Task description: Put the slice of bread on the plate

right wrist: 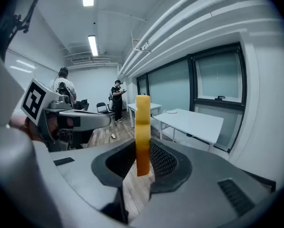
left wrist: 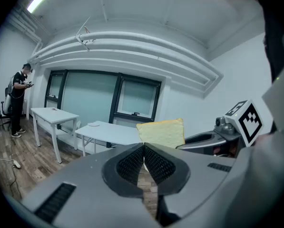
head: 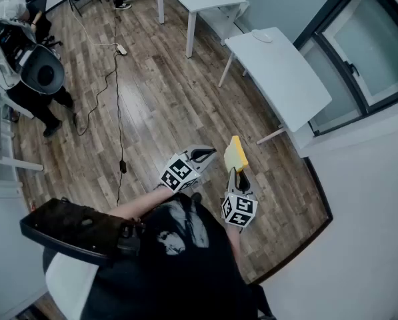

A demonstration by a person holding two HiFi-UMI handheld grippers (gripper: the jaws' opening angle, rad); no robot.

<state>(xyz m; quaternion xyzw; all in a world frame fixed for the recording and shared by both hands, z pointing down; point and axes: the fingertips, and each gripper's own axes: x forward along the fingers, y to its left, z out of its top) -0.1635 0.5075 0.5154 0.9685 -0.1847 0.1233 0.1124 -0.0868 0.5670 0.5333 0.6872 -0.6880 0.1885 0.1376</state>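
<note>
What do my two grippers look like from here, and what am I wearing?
The left gripper and right gripper share grey moulded bodies. Their fingers are lined with black meshed pads. Each carries a white cube printed with black square markers. The person wears a black top with a pale print.

Left tongs closed, empty, right tongs beside them clamped on bread slice

One bread slice, one plate, two tongs.
</note>
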